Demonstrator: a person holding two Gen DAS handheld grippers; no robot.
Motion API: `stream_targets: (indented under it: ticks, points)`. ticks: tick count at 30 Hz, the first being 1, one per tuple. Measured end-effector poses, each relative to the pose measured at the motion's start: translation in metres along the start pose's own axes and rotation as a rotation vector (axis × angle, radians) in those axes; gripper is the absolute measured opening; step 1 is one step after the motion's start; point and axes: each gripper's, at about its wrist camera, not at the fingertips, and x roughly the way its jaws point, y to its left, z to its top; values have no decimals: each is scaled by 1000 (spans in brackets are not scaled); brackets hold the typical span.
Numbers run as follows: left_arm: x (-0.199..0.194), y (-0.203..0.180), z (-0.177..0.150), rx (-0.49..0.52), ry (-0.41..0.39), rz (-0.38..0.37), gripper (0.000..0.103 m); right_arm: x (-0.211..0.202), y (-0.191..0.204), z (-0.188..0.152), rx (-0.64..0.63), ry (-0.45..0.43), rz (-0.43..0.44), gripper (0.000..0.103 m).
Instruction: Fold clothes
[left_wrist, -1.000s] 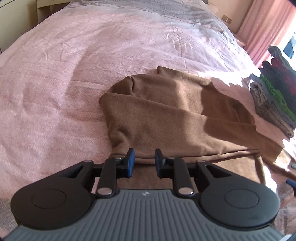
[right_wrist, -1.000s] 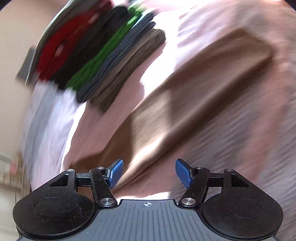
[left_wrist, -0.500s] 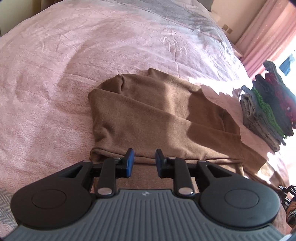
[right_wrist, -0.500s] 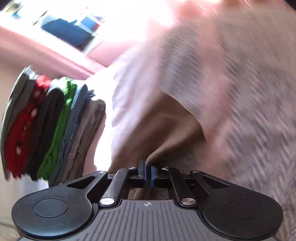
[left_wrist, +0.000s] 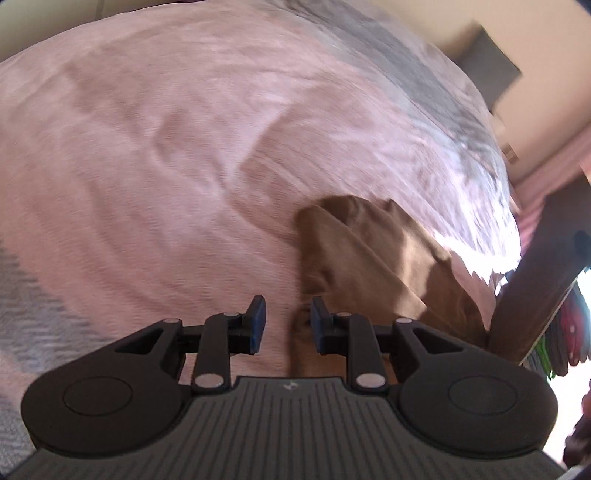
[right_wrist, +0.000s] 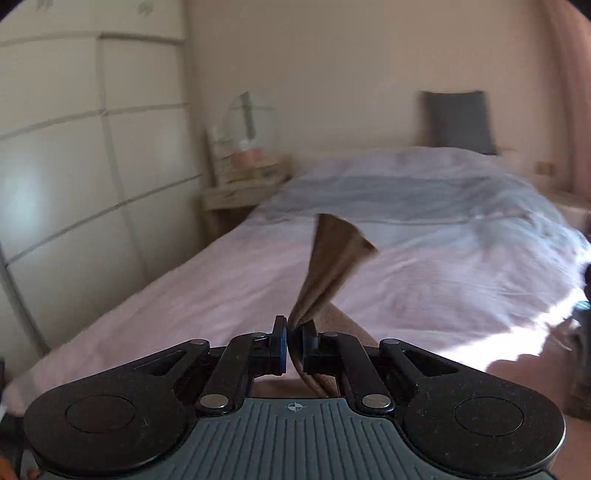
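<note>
A brown knit garment (left_wrist: 369, 258) lies on the pink bed cover, partly folded, its near edge just right of my left gripper (left_wrist: 284, 317). The left gripper hovers open over the cover with nothing between its blue pads. In the right wrist view, my right gripper (right_wrist: 293, 345) is shut on a corner of the brown garment (right_wrist: 332, 266), which rises as a lifted flap above the bed. In the left wrist view, a raised strip of the same cloth (left_wrist: 535, 295) stands at the right edge.
The pink bed cover (left_wrist: 166, 166) spreads wide to the left. A stack of folded clothes (left_wrist: 569, 332) sits at the bed's right edge. White wardrobe doors (right_wrist: 74, 166), a bedside table (right_wrist: 240, 188) and a grey pillow (right_wrist: 458, 122) lie beyond.
My right gripper closed on the garment's corner and lifted it up, swinging to face the headboard. My left gripper opened a little wider and shifted left off the garment's hem.
</note>
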Motion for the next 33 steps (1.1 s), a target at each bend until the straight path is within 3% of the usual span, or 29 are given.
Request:
stream_targets:
  ticks: [1,2,3,6,12,16,19,22,23,28,33]
  points:
    - [0,7,-2,-20,6,8,21,15,27,-9,-64,52,39,80]
    - [1,14,-3,-39,11,15,21,27,45,-27,-109,106,52,97]
    - [1,22,-5,-59,17,23,22,33,55,-46,-146,142,55,99]
    - [4,40,-10,-113,35,37,26,42,60,-95,-222,287,-24,99]
    - [30,33,-14,-198,51,-61,38,12,-28,-147,-171,408,-280,99]
    - [54,17,-4,-253,36,-134,43,-12,-84,-156,-152,452,-428,99]
    - [76,9,7,-266,27,-144,43,-22,-107,-161,-167,447,-469,99]
    - [95,4,14,-269,44,-168,28,-25,-121,-163,-188,432,-499,99]
    - [97,3,14,-255,43,-169,2,-25,-124,-162,-193,421,-516,99]
    - [86,-6,-2,-98,-2,-126,3,-27,-148,-161,-159,398,-602,95]
    - [74,-15,-17,59,-48,-83,3,-26,-181,-168,89,459,-596,95]
